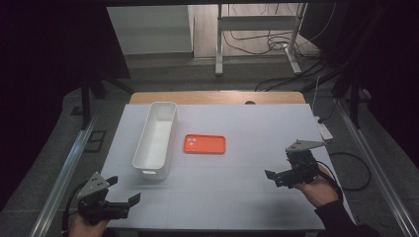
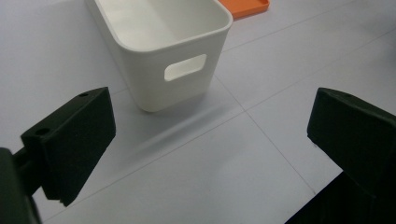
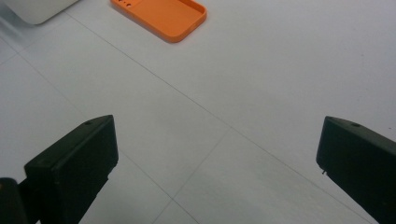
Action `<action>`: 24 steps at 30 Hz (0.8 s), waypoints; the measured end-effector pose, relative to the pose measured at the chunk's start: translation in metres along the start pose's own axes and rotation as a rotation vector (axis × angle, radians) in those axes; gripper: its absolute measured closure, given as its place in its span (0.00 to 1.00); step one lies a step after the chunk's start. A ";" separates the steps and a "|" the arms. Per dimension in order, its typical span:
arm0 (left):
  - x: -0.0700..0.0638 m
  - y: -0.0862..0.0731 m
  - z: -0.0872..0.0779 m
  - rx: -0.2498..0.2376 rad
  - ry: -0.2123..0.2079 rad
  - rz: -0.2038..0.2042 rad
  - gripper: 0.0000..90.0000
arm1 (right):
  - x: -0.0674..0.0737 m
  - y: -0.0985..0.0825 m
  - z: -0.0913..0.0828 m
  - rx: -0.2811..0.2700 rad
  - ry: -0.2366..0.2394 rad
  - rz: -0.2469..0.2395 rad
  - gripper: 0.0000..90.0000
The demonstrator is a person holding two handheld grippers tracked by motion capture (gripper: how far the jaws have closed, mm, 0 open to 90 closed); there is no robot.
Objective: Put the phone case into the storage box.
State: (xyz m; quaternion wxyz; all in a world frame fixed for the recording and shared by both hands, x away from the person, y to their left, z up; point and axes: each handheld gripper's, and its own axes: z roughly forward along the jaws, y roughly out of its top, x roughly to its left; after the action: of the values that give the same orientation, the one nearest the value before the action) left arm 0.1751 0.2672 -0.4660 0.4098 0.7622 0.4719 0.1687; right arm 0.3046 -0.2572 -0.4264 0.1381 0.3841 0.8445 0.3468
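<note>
Orange phone case (image 1: 204, 144), white bin (image 1: 155, 138), pale grey table (image 1: 237, 197), black grippers.

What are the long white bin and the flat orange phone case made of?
Long white bin: probably hard plastic, smooth with a soft sheen, with moulded rounded corners and a cut-out handle. Flat orange phone case: likely silicone or soft plastic, matt, with a thin raised lip and camera holes.

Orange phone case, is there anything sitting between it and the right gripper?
Nothing visible does. The right gripper hangs open over bare table, and the orange phone case lies flat ahead of its jaws with only white surface between. The white bin stands beside the case, off that line.
</note>
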 end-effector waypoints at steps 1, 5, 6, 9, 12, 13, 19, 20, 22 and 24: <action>0.000 0.000 0.000 0.000 0.000 0.000 0.02 | -0.001 0.001 0.001 0.003 0.002 -0.008 0.00; 0.000 0.000 0.000 0.000 -0.001 -0.001 0.02 | -0.001 0.006 0.007 0.008 0.002 -0.023 0.00; 0.000 0.000 0.000 0.001 -0.001 -0.001 0.02 | -0.001 0.007 0.008 0.007 0.001 -0.025 0.00; 0.000 0.000 0.000 0.001 -0.002 -0.002 0.02 | -0.001 0.011 0.011 0.000 0.002 -0.031 0.00; 0.000 0.000 0.000 0.001 -0.002 -0.001 0.02 | -0.001 0.013 0.013 -0.003 0.003 -0.030 0.00; 0.000 0.000 0.000 0.001 -0.002 -0.001 0.02 | -0.001 0.016 0.017 0.001 0.008 -0.033 0.00; 0.000 0.000 0.000 0.002 -0.003 -0.002 0.02 | 0.001 0.022 0.025 0.009 0.014 -0.040 0.00; 0.000 0.000 0.000 0.002 -0.003 -0.002 0.02 | 0.002 0.024 0.027 0.007 0.018 -0.042 0.00; 0.000 0.000 0.000 0.002 -0.003 -0.002 0.02 | 0.002 0.026 0.030 0.011 0.020 -0.043 0.00; 0.000 0.000 0.000 0.002 -0.003 -0.003 0.02 | 0.002 0.028 0.033 0.008 0.024 -0.048 0.00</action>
State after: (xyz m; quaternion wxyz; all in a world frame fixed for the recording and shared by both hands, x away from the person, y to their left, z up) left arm 0.1755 0.2675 -0.4662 0.4098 0.7623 0.4725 0.1664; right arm 0.3355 -0.2266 -0.4306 0.1345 0.3601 0.8563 0.3448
